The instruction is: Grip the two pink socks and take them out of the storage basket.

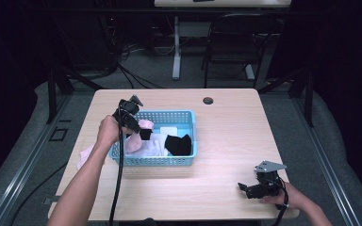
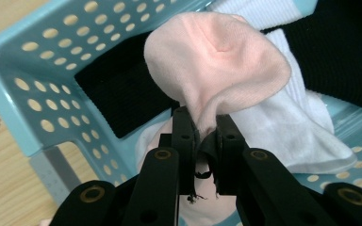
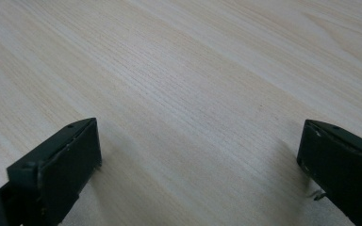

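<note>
My left gripper (image 2: 206, 127) is shut on a fold of a pale pink sock (image 2: 217, 61), which bulges above the jaws. In the high view this gripper (image 1: 143, 133) hangs over the left part of a light blue perforated basket (image 1: 188, 155), with the pink sock (image 1: 135, 142) drooping from it into the basket. My right gripper (image 1: 246, 189) rests low at the table's front right, held by a hand. Its jaws (image 3: 200, 150) stand wide apart over bare wood with nothing between them.
Inside the basket (image 2: 33, 94) lie a white cloth (image 2: 283, 127) and black cloth (image 2: 118, 94); the black piece (image 1: 178, 144) sits right of centre. Another pale pink item (image 1: 85, 156) lies on the table left of the basket. A cable hole (image 1: 208, 100) marks the far edge.
</note>
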Tool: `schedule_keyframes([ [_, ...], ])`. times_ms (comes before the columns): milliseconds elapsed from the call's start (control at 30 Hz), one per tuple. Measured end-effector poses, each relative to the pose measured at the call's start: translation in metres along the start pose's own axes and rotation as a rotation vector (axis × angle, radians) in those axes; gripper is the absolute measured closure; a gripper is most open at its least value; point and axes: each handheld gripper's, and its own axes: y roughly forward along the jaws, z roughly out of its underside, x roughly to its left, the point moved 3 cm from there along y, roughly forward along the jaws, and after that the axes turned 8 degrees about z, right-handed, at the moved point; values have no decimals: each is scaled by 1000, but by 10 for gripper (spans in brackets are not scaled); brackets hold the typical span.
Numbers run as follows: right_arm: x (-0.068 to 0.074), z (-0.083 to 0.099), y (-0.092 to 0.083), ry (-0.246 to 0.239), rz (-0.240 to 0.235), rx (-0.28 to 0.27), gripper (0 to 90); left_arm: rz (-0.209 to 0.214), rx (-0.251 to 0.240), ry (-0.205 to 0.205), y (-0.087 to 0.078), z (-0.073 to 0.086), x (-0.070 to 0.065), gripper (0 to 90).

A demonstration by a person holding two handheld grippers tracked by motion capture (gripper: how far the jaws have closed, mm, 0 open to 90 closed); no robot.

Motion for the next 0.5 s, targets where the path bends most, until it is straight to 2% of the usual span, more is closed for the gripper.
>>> schedule_keyframes([
  [500, 0, 0, 0, -2, 6, 3, 0, 0, -22, 35, -27, -8, -9, 817],
])
